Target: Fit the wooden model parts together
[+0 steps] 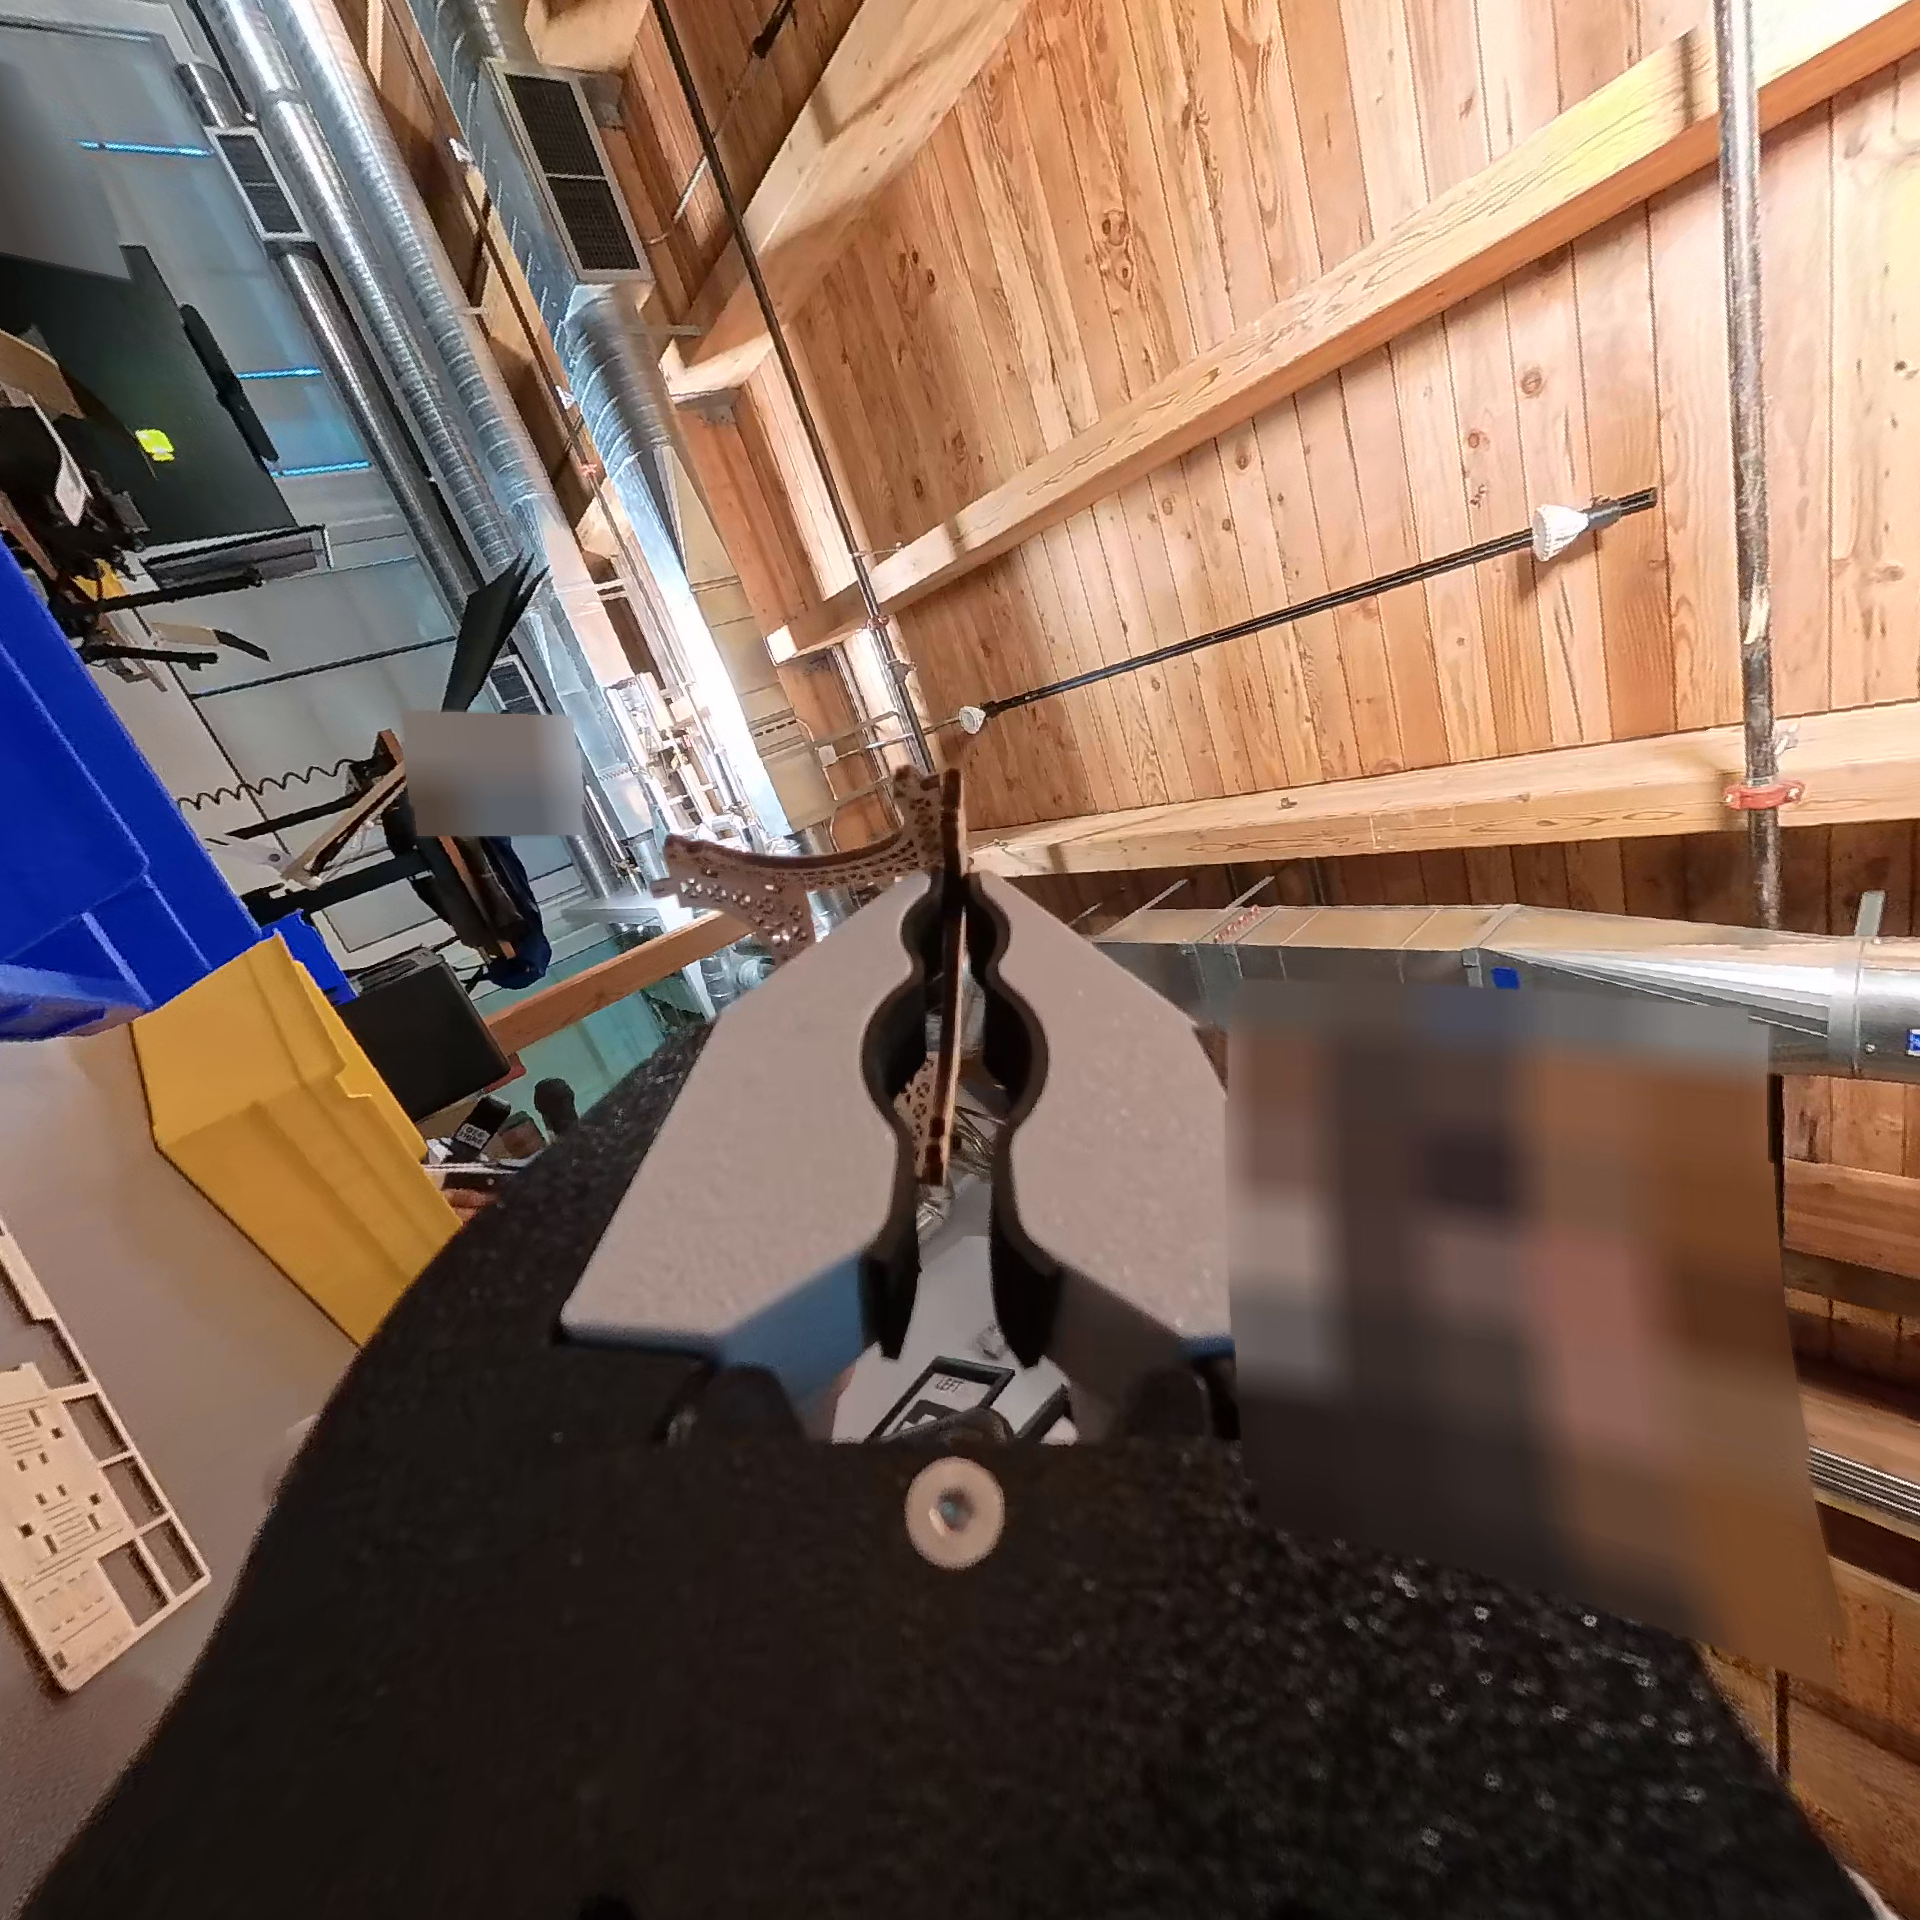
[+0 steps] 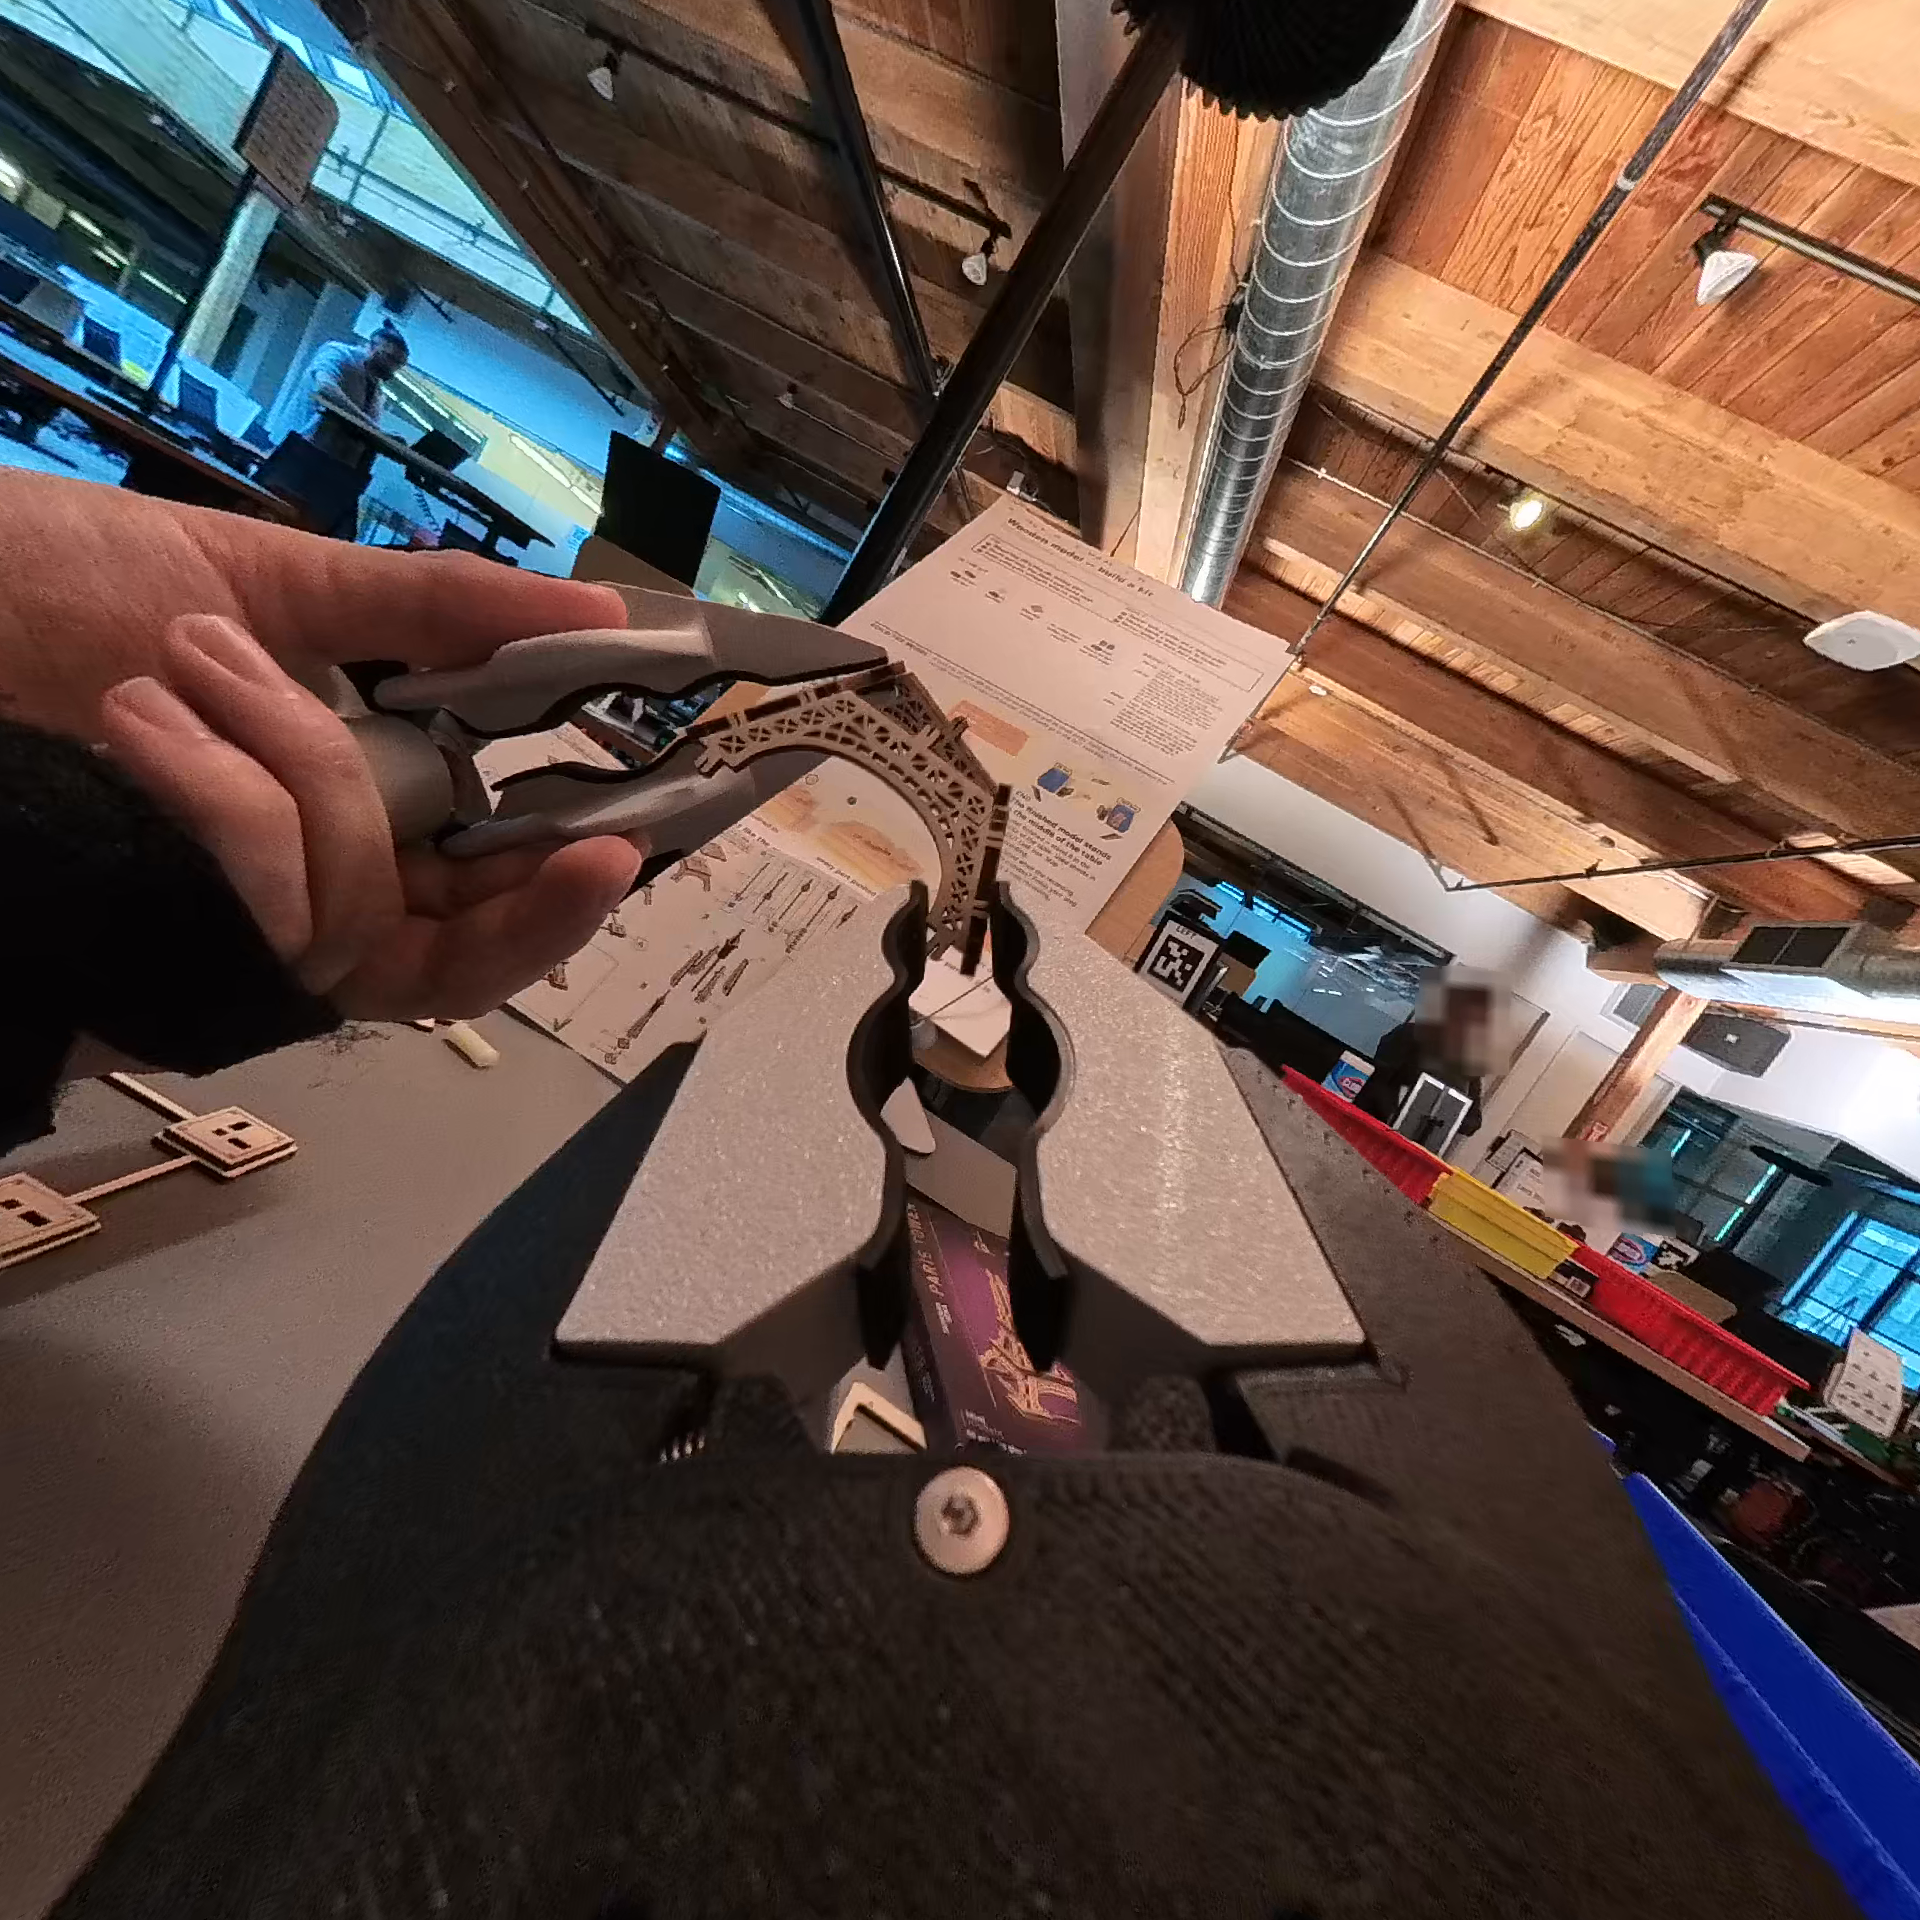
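A laser-cut wooden lattice arch part [image 2: 883,748] is held in the air between both grippers. My left gripper [image 1: 951,883] is shut on it; I see the part nearly edge-on between the fingers, with its arch end [image 1: 769,883] sticking out up and left. In the right wrist view, a hand holds the left gripper [image 2: 831,717] on the arch's upper end. My right gripper [image 2: 958,920] has its jaws narrowly apart around the arch's lower leg and around a thin wooden part seen edge-on [image 2: 992,862] beside it.
A yellow bin [image 1: 281,1132] and a blue bin [image 1: 83,831] stand left on the grey table. Punched-out wooden sheets lie on it [image 1: 73,1496] [image 2: 223,1143]. Instruction sheets [image 2: 1070,665] stand behind. The kit box [image 2: 987,1340] lies under my right gripper. Red and yellow bins [image 2: 1507,1226] are at right. One gripper's finger ends stand about 6 centimeters off the other's.
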Available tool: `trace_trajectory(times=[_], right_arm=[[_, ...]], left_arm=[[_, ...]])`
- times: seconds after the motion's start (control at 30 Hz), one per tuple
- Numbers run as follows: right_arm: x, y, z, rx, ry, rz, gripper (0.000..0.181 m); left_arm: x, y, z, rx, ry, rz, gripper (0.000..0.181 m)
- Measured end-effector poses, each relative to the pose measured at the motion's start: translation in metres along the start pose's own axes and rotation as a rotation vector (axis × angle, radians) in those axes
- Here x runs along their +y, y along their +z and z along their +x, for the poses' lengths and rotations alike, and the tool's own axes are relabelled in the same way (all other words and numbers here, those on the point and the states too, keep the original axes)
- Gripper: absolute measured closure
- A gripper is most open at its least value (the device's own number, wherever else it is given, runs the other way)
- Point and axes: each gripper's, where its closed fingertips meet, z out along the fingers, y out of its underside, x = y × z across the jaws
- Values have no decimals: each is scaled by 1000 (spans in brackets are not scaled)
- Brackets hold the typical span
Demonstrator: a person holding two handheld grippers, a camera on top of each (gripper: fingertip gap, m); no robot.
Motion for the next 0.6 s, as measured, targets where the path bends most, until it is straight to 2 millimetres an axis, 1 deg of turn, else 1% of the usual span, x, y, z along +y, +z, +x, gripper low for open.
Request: trace_trajectory(times=[0.2, 0.23, 0.3, 0.33, 0.37, 0.43, 0.6], right_arm=[[1, -2, 1, 9, 7, 26, 171], [-1, -3, 3, 22, -2, 40, 169], [-4, -4, 9, 62, -23, 52, 159], [-5, -4, 8, 60, -33, 53, 159], [-3, -3, 7, 55, -42, 44, 160], [-1, -3, 3, 34, -63, 28, 170], [1, -2, 6, 41, -44, 8, 172]], left_arm=[[2, 0, -2, -4, 1, -9, 181], [2, 0, -3, -7, -2, -8, 181], [4, 0, -5, -20, 2, -15, 181], [5, 0, -6, -24, 5, -20, 181], [5, 0, -6, -21, 5, -19, 181], [4, 0, -7, -24, 0, -16, 181], [5, 0, -8, -35, 45, -26, 181]])
